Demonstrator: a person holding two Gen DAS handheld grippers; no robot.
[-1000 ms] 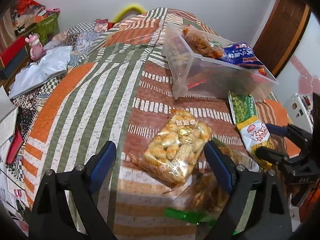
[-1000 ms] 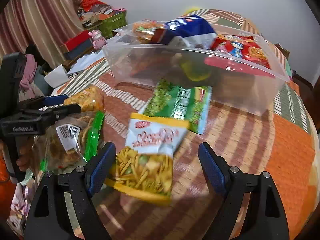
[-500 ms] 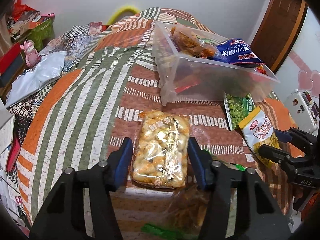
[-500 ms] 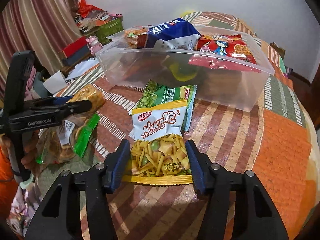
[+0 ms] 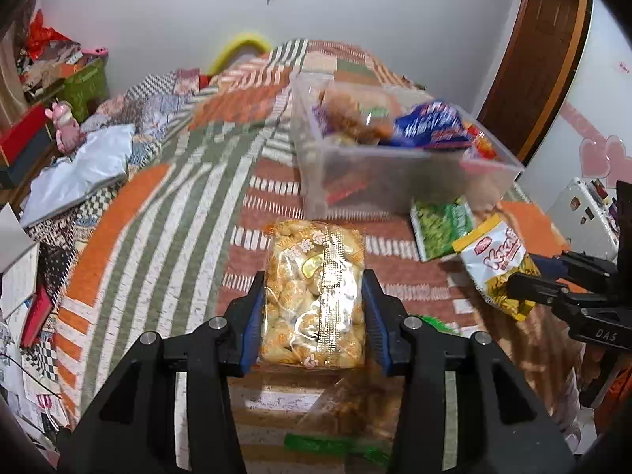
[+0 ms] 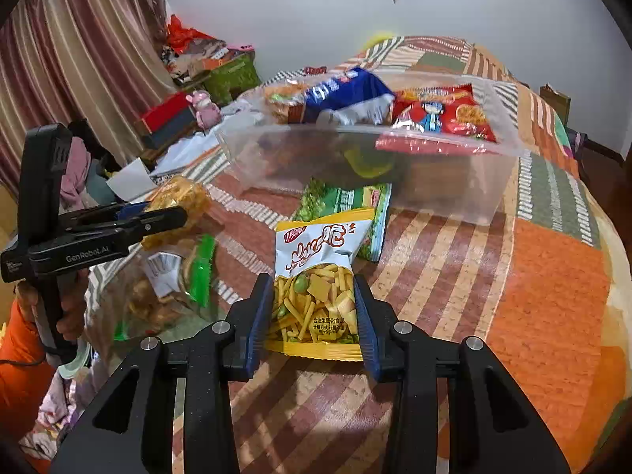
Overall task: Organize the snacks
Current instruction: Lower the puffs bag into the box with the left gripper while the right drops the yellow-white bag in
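Note:
My left gripper is shut on a clear bag of golden puffed snacks and holds it off the bed. My right gripper is shut on a yellow-and-white snack packet, also lifted. A clear plastic bin holding several snack bags stands further back; it also shows in the right wrist view. A green pea packet lies flat in front of the bin. A clear bag with a green strip lies on the bed between the grippers.
The striped patchwork quilt covers the bed. Clutter, a pink toy and boxes lie along the left edge. A wooden door stands at the right, a curtain at the far left.
Both grippers have closed from wide open onto their bags. Both bags now hang lifted off the quilt.

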